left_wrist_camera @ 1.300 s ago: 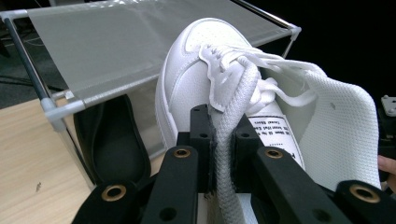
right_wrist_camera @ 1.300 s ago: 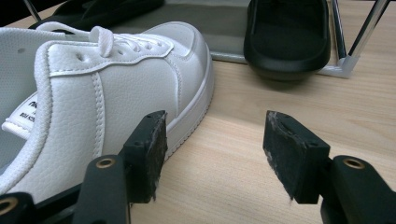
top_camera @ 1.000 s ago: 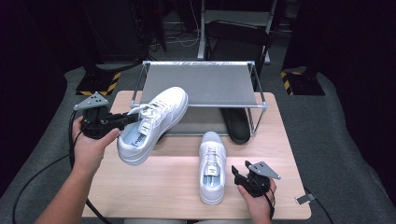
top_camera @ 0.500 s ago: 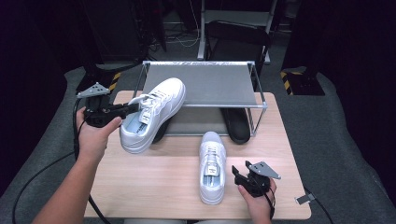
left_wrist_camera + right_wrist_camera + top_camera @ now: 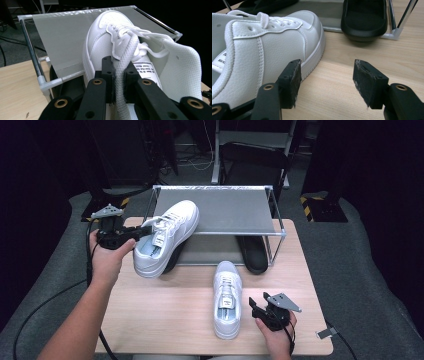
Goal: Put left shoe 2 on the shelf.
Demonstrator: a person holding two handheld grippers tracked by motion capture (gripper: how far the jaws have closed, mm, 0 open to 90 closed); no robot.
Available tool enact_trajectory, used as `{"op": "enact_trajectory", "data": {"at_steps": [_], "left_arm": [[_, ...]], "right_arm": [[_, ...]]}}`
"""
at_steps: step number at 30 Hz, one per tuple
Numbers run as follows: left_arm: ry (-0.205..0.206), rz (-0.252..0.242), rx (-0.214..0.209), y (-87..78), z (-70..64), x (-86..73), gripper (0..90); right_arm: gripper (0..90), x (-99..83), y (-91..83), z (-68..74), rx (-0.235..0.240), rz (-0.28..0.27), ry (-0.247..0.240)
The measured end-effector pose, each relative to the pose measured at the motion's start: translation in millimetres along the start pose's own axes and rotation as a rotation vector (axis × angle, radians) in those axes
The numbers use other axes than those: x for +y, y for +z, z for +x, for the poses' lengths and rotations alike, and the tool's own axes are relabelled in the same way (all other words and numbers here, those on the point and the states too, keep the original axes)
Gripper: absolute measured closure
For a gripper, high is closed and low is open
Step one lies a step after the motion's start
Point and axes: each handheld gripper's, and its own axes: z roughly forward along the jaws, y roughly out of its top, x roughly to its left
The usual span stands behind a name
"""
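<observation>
Shoe held by its collar edge, toe just onto the rack's top shelf

The left gripper (image 5: 137,234) has its jaws clamped on the padded collar of the raised white shoe (image 5: 167,236), whose toe rests tilted on the left part of the shoe rack (image 5: 235,212). That thin, soft hold could let the heel swing or slip free, dropping the shoe onto the table (image 5: 165,315). The right gripper (image 5: 258,309), jaws wide and holding nothing, sits just right of the second white shoe (image 5: 227,297) near the front edge.
</observation>
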Motion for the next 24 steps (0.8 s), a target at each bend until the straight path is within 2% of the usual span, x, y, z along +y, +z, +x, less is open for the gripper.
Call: {"op": "enact_trajectory", "data": {"at_steps": [21, 22, 24], "left_arm": [[-0.026, 0.010, 0.051, 43.2, 11.9, 24.8, 82.9], [-0.031, 0.008, 0.055, 44.6, 12.7, 25.1, 82.9], [-0.035, 0.010, 0.063, 47.4, 14.6, 26.2, 82.9]], "right_arm": [[39.3, -1.1, -1.0, -4.4, 0.011, -0.004, 0.012], [39.3, -1.6, -1.0, -5.5, 0.002, 0.000, -0.004], [39.3, -1.4, -0.6, -4.7, -0.001, -0.003, 0.008]]}}
